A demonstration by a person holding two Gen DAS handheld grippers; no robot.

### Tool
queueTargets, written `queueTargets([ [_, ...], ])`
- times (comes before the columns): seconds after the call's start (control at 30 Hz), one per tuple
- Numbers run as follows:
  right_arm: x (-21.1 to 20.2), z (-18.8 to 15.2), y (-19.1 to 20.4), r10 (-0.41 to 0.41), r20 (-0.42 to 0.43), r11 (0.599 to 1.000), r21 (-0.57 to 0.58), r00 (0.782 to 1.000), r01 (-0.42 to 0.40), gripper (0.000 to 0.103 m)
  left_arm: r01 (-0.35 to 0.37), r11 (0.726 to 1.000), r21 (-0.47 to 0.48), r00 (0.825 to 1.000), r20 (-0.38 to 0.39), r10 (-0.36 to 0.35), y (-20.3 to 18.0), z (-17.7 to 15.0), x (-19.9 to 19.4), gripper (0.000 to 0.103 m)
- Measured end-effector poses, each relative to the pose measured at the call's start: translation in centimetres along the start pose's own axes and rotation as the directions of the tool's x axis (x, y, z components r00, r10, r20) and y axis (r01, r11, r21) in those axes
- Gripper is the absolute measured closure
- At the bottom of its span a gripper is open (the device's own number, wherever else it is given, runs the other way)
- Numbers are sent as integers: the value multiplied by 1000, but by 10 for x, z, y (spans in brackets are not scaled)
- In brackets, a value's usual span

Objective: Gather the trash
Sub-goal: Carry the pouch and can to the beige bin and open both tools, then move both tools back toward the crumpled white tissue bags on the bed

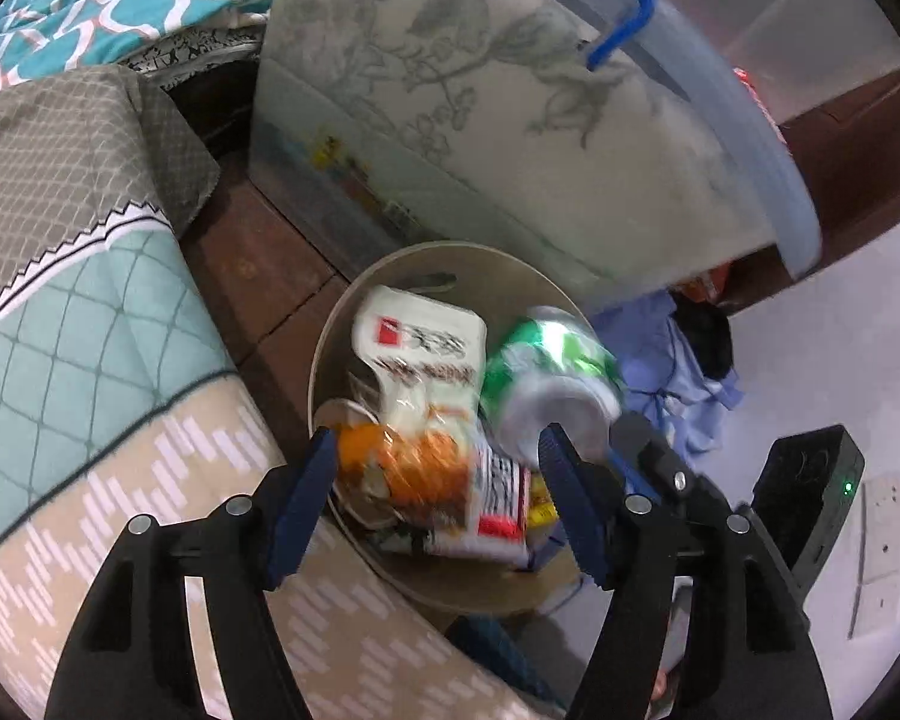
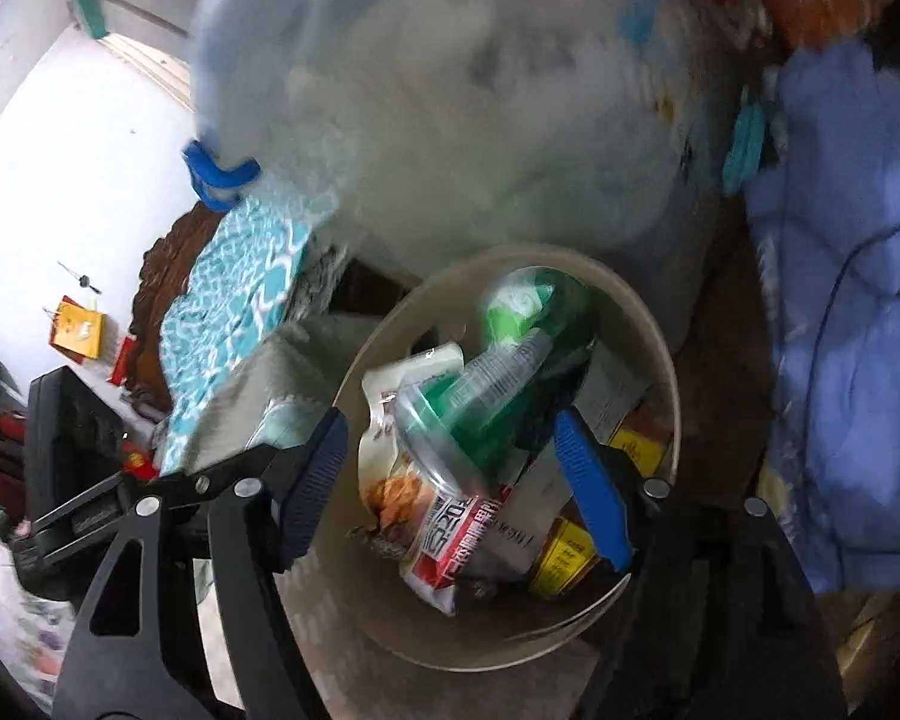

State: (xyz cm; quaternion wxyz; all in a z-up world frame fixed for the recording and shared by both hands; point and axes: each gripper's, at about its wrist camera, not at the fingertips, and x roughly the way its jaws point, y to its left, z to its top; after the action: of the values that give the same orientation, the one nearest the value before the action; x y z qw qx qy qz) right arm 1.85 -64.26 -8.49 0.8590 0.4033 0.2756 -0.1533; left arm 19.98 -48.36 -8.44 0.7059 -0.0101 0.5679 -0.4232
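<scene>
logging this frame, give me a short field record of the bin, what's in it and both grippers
bin: round beige trash bin, on the floor beside the bed
contents: green can, white and orange snack wrapper, yellow packets
left gripper: open, above bin, nothing gripped
right gripper: open, above bin, nothing gripped
behind bin: translucent storage box

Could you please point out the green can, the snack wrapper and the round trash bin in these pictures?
green can [image 1: 549, 369], left wrist view, on its crumpled side.
snack wrapper [image 1: 426, 396], left wrist view, on its printed middle.
round trash bin [image 2: 669, 354], right wrist view, on its beige rim.
</scene>
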Motion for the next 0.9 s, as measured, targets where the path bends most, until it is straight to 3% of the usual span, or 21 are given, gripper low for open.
queueTargets([
  [0.1,-21,-6,5,-21,80,1000,-5,997,22,31,23,1000,3,999,22,-23,-4,-7,-23,37],
  [0.2,-40,-13,5,7,115,999,31,993,-10,31,68,997,37,996,53,-70,-13,-22,-59,37],
  [0.4,-62,-39,23,87,103,996,24,991,-90,32,110,988,106,984,132,-123,-1,-74,-147,37],
  [0.53,-60,-65,50,155,30,988,0,987,-156,36,77,995,70,977,195,-89,40,-112,-203,37],
  [0.6,-51,-82,70,198,-37,980,-25,980,-199,43,40,999,21,974,224,-44,69,-129,-226,37],
  [0.73,-32,-118,117,261,-173,953,-111,950,-282,63,-38,992,-118,957,281,71,133,-162,-269,39],
  [0.9,-8,-165,176,270,-312,911,-224,911,-346,69,-56,970,-238,957,264,121,185,-199,-280,39],
])
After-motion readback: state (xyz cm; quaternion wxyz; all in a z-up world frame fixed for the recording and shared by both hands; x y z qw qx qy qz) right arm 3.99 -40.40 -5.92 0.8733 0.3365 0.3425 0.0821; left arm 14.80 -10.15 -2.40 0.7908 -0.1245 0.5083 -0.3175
